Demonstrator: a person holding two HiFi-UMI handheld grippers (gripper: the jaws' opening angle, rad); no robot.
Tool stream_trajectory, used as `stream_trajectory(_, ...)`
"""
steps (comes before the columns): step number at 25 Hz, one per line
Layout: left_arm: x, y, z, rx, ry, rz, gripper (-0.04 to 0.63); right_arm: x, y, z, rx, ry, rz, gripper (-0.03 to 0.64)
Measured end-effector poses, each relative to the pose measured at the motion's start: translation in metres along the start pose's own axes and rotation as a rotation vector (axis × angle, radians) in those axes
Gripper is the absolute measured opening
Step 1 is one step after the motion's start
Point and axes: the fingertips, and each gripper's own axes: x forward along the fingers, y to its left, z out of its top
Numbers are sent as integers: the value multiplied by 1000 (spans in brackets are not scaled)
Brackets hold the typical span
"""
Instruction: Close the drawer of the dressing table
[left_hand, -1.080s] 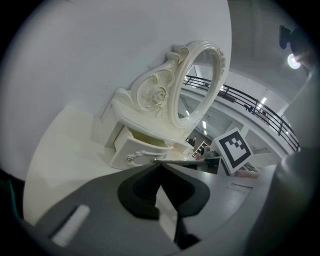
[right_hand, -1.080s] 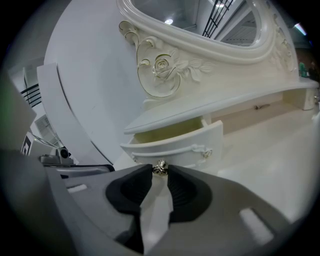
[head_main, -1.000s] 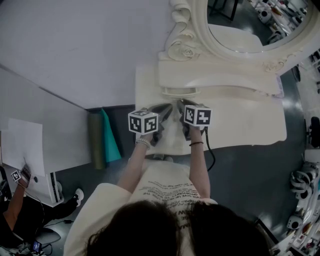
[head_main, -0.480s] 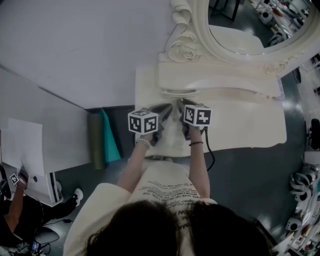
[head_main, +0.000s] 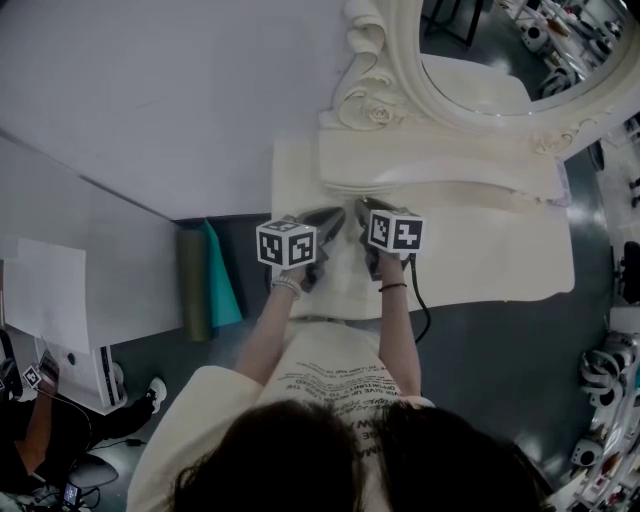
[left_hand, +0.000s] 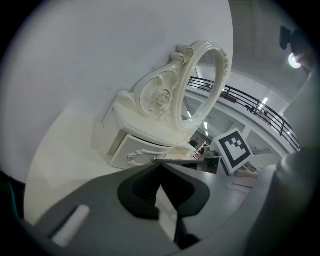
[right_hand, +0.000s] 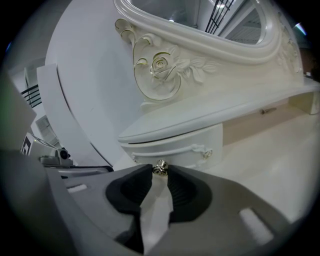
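Note:
The cream dressing table (head_main: 480, 250) stands against the wall under an oval carved mirror (head_main: 520, 40). Its small curved drawer (right_hand: 175, 147) sits below the mirror shelf, its front standing just proud of the shelf edge. The right gripper (right_hand: 160, 170) is shut on the drawer's gold knob (right_hand: 160, 168), one fingertip on each side. In the head view that gripper (head_main: 362, 207) reaches the drawer (head_main: 360, 190) from the front. Just to its left, the left gripper (head_main: 335, 212) is close to the drawer. In its own view the left gripper (left_hand: 159, 162) is shut and empty, aimed at the drawer front (left_hand: 135, 152).
A teal and olive rolled mat (head_main: 205, 280) lies on the dark floor left of the table. A white desk (head_main: 80, 300) stands further left, with a person (head_main: 30, 420) beside it. Equipment (head_main: 600, 360) crowds the floor at the right.
Both grippers keep their places at the drawer. The person at the lower left has drawn a hand back from the paper on the white desk.

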Motion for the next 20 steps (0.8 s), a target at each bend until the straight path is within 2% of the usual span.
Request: stream_trajectory(20,-1,9,8,1,-5,8,5,11,-1,12,9,-15,-11,104)
